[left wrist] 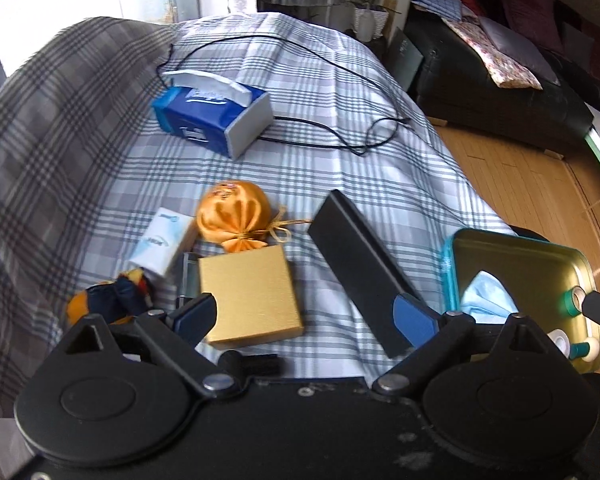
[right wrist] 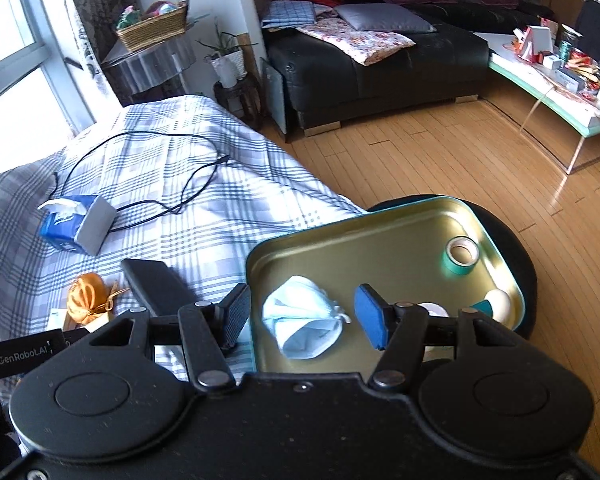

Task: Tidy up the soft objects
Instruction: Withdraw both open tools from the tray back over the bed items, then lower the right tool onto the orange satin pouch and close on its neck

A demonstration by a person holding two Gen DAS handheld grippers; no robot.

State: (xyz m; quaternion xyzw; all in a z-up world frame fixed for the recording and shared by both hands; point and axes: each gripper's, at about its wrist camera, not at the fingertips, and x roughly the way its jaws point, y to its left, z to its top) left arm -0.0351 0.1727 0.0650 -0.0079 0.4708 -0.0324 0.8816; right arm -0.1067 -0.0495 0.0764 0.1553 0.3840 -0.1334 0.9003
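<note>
On the plaid bed, an orange satin pouch [left wrist: 233,211] lies beside a white tissue pack [left wrist: 163,240], a gold box [left wrist: 251,299] and a small orange-and-navy plush [left wrist: 110,298]. My left gripper [left wrist: 306,318] is open and empty above the gold box. A gold tin tray [right wrist: 380,236] with a teal rim holds a light blue face mask [right wrist: 304,330]. My right gripper [right wrist: 302,318] is open, its fingers on either side of the mask, just above it. The tray [left wrist: 540,264] and mask [left wrist: 486,294] also show in the left wrist view.
A blue tissue box [left wrist: 212,114] and a black cable [left wrist: 340,80] lie farther up the bed. A long black case [left wrist: 360,264] lies next to the tray. Tape rolls [right wrist: 462,256] sit in the tray. Wooden floor, a black sofa [right wrist: 380,68] and a cluttered table [right wrist: 560,76] are to the right.
</note>
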